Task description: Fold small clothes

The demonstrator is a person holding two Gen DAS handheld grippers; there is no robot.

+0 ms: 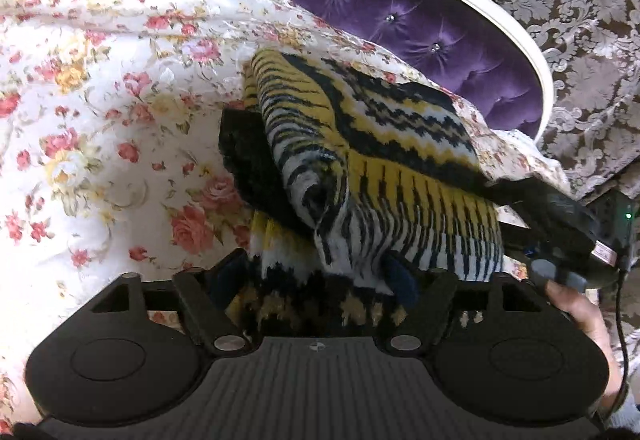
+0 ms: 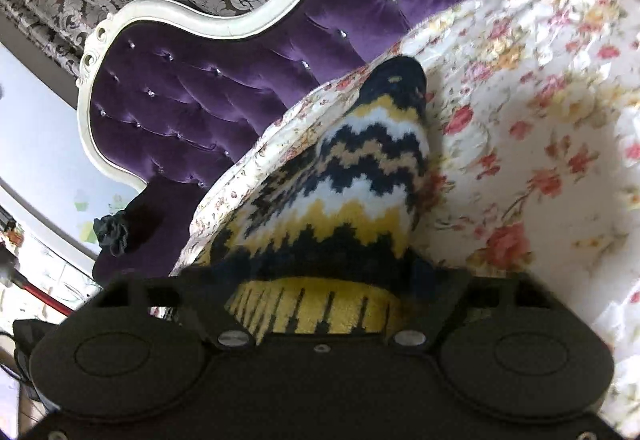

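A knitted sweater (image 1: 400, 144) in yellow, black and white zigzag stripes lies as a thick folded bundle on a floral bedspread (image 1: 100, 100). Its near edge fills my left gripper (image 1: 316, 272), whose blue pads (image 1: 402, 276) press into the knit from both sides. In the right wrist view the same sweater (image 2: 360, 176) bulges up between the fingers of my right gripper (image 2: 316, 280) and hides their tips; the yellow ribbed hem is squeezed between them. The right gripper's black body (image 1: 560, 224) reaches the bundle's right edge, with a hand (image 1: 580, 316) behind it.
A purple tufted headboard (image 1: 400, 0) with a white carved frame (image 2: 192, 16) rises just behind the bundle. Damask-patterned fabric (image 1: 592, 40) hangs beyond it. A dark ruffled item (image 2: 116, 228) sits at the headboard's foot. The bedspread (image 2: 540, 160) stretches out flat beside the sweater.
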